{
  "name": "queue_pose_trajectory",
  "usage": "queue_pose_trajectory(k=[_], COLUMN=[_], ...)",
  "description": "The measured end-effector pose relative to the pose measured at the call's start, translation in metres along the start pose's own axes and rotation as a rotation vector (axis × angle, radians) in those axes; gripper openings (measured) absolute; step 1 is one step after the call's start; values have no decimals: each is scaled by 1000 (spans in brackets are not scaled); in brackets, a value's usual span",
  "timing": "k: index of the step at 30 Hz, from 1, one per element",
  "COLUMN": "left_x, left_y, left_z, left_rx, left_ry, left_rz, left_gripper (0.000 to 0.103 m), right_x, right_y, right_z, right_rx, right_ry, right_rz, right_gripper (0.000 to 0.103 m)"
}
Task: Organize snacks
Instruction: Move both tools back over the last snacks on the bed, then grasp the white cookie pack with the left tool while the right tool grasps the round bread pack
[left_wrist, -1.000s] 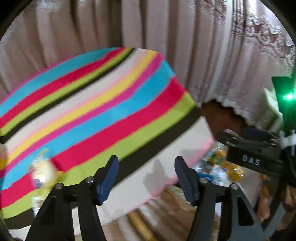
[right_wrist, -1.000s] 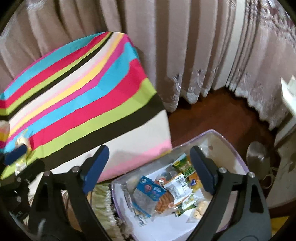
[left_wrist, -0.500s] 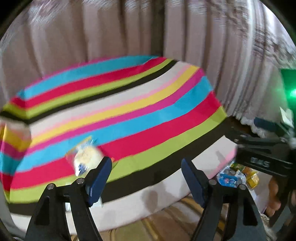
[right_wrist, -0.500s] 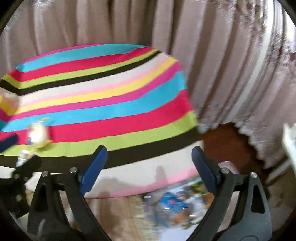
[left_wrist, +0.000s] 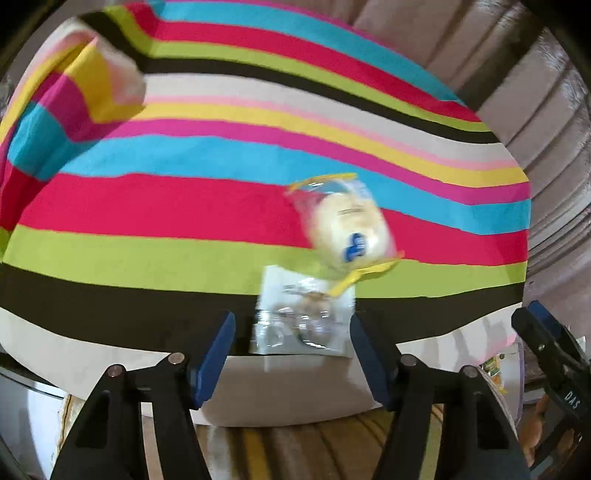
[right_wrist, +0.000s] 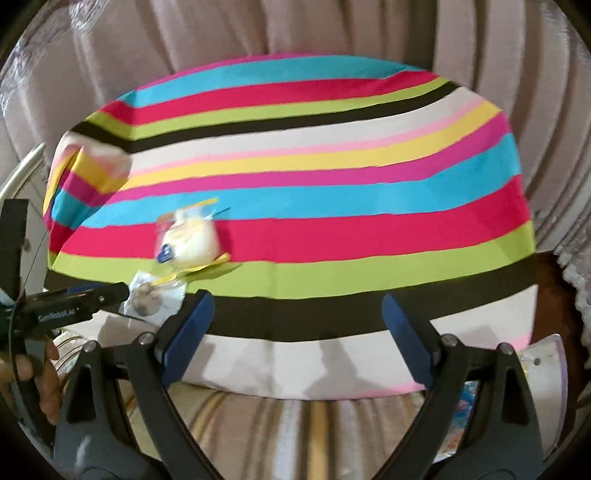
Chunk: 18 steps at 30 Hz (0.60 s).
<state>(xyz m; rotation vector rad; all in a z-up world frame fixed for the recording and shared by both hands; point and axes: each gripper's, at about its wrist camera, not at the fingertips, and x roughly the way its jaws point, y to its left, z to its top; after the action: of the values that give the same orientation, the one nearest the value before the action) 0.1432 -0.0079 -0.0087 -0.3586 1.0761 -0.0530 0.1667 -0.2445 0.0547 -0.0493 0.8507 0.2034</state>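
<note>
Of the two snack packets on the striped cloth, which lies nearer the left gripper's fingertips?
The clear flat packet, lying on the dark stripe, directly ahead of the left gripper. The round cream bun packet lies farther off, on the red stripe.

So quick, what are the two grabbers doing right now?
Left gripper: closing around the clear snack packet, not gripping yet.
Right gripper: open, holding nothing.

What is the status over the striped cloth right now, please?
Left tool closing around clear packet, not yet gripping. Right tool open, empty. Cream bun packet overlaps the clear one.
</note>
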Motion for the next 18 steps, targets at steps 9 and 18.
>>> queue_pose_trajectory(k=[9, 18], left_x=[31, 23], left_y=[-6, -30], left_z=[8, 10], left_rx=[72, 325], left_ry=[80, 72], left_rz=[3, 62], left_gripper=[64, 63], right_x=[23, 33], right_y=[29, 35], right_z=[5, 7], right_rx=[-40, -50], right_ry=[64, 87], right_rz=[65, 75], right_gripper=[93, 93])
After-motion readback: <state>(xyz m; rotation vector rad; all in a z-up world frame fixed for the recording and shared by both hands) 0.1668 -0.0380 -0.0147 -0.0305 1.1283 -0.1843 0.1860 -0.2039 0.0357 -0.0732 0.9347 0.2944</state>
